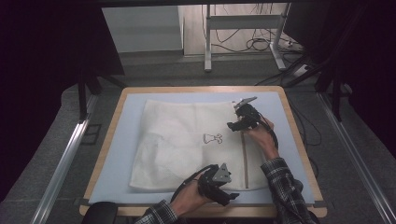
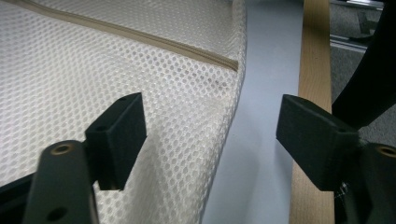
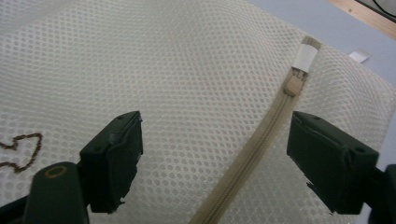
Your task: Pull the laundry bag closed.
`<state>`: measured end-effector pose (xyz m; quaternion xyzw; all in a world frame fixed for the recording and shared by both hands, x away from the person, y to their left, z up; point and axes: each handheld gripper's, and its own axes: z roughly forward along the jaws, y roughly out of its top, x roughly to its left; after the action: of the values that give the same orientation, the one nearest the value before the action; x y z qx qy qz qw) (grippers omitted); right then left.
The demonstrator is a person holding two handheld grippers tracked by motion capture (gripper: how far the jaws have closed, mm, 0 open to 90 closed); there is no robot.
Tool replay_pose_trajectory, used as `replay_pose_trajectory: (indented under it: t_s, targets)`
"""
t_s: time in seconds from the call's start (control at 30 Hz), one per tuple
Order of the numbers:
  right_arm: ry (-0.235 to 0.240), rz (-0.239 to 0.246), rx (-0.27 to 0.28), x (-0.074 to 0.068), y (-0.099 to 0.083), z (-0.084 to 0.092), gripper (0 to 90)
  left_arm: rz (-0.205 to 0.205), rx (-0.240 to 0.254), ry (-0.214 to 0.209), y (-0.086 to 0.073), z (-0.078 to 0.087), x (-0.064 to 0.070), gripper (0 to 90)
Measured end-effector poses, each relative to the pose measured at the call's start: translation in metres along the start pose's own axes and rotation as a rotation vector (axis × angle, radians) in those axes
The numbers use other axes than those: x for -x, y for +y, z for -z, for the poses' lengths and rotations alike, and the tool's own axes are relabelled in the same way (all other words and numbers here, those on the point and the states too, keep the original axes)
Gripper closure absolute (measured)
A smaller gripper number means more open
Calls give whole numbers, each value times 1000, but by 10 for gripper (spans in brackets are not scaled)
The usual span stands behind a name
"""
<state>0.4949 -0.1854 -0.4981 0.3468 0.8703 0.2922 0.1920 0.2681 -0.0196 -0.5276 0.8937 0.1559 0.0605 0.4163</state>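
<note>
both grippers stand apart, holding nothing: the left gripper (image 1: 232, 195) over the mesh bag (image 1: 177, 140) at its 5 o'clock corner, the right gripper (image 1: 236, 122) near the zip (image 3: 252, 154) at 2 o'clock. to work the zip well, pin the corner flat and close squarely on the zip's slider (image 3: 294, 85).

Both forearms are covered by sleeves (image 1: 286, 184) in a dark plaid check. Each hand-held gripper is built in black: the left hand-held gripper (image 2: 210, 140) and the right hand-held gripper (image 3: 215, 158) are fitted with blocky matte jaws on arms pinned by brass-coloured rivets. A grey three-cornered plate (image 1: 222, 174) is carried on top, and a black cable (image 1: 189, 179) is trailed behind.
</note>
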Motion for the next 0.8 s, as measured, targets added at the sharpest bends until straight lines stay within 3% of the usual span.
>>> replay_pose_trajectory:
  t_s: [0.17, 0.27, 0.4, 0.5, 0.67, 0.8]
  targets:
    - [22, 5, 0, -4, -1, 3, 103, 44, 21, 0, -1, 7, -1, 161]
    - [40, 0, 9, -6, -1, 8, 92, 64, -1, -28, -2, 9, -3, 117]
    - [55, -8, 11, -12, -2, 11, 68, 75, -7, -31, -4, 9, -2, 95]
    - [64, 15, 14, -20, -2, 15, 56, 65, -5, -26, -4, 13, -1, 79]
    - [83, 11, 39, -25, -2, 22, 50, 55, 1, -16, -4, 20, -2, 50]
    - [111, 9, 53, -29, -4, 26, 50, 41, -27, -3, -5, 24, -4, 37]
